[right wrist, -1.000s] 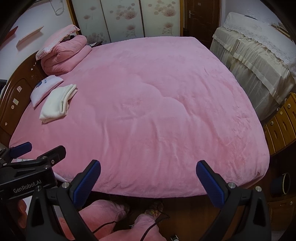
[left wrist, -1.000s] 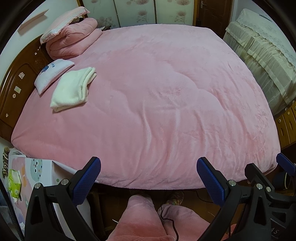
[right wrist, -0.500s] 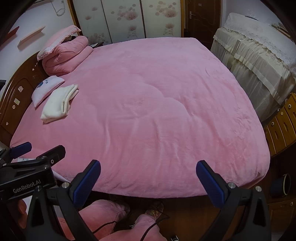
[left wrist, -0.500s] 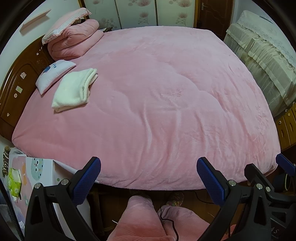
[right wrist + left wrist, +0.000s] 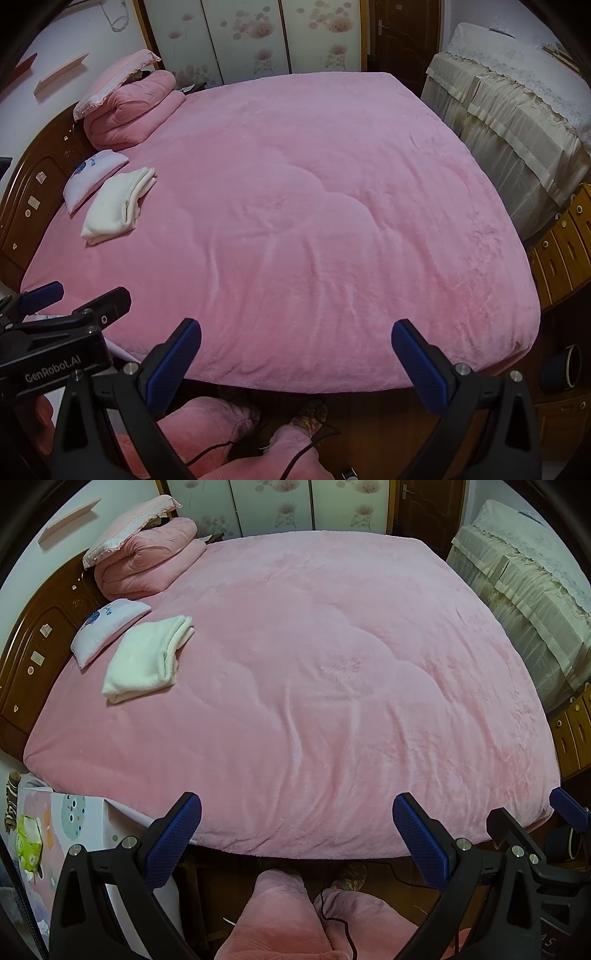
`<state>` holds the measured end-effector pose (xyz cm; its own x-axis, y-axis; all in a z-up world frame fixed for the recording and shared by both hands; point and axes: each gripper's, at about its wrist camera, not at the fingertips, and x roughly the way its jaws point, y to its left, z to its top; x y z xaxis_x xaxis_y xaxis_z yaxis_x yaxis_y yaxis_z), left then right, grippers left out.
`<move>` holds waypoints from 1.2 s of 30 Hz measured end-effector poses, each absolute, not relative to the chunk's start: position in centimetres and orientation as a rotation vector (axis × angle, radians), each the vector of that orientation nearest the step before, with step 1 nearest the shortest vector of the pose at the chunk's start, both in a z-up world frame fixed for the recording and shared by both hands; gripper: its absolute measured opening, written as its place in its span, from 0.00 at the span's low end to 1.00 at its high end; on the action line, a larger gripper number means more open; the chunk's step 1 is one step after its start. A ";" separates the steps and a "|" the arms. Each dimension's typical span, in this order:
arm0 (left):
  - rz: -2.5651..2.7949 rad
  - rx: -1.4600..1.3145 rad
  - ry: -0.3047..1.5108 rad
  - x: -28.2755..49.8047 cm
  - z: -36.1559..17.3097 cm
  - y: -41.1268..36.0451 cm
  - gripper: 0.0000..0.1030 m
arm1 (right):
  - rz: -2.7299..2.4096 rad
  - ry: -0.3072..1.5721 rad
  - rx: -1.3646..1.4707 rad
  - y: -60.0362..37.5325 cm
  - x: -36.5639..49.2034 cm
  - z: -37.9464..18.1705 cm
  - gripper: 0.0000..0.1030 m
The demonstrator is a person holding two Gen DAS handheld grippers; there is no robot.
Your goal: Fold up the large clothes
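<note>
A cream folded garment (image 5: 147, 659) (image 5: 117, 205) lies on the pink bed cover (image 5: 314, 672) (image 5: 303, 206) near the headboard, next to a small white pillow (image 5: 109, 629) (image 5: 94, 177). My left gripper (image 5: 297, 823) hangs open above the bed's near edge with nothing between its blue pads. My right gripper (image 5: 295, 347) is open too, also empty, to the right of the left one. The left gripper's body (image 5: 55, 343) shows at the lower left of the right wrist view. Both are far from the garment.
A rolled pink quilt with a pillow on top (image 5: 144, 559) sits at the headboard corner. A cloth-covered cabinet (image 5: 524, 590) stands right of the bed, wooden drawers (image 5: 565, 243) beside it. A person's pink-trousered legs (image 5: 288, 919) are below the grippers. A patterned box (image 5: 55, 834) stands at lower left.
Both views have shifted slightly, so the bed sits a little lower in frame. Both grippers stay open and the garment has not moved.
</note>
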<state>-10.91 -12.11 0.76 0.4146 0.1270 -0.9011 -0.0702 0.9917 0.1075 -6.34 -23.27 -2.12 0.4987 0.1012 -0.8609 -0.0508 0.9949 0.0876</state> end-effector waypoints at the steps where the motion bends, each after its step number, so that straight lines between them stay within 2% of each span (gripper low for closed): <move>1: 0.125 0.055 1.139 -10.9 0.7 -12.1 0.99 | 0.092 1.046 0.054 -23.3 -6.3 -2.1 1.00; 36: 0.135 0.046 1.147 -9.7 0.0 -14.1 0.99 | 0.107 1.060 0.066 -24.8 -4.5 -2.6 1.00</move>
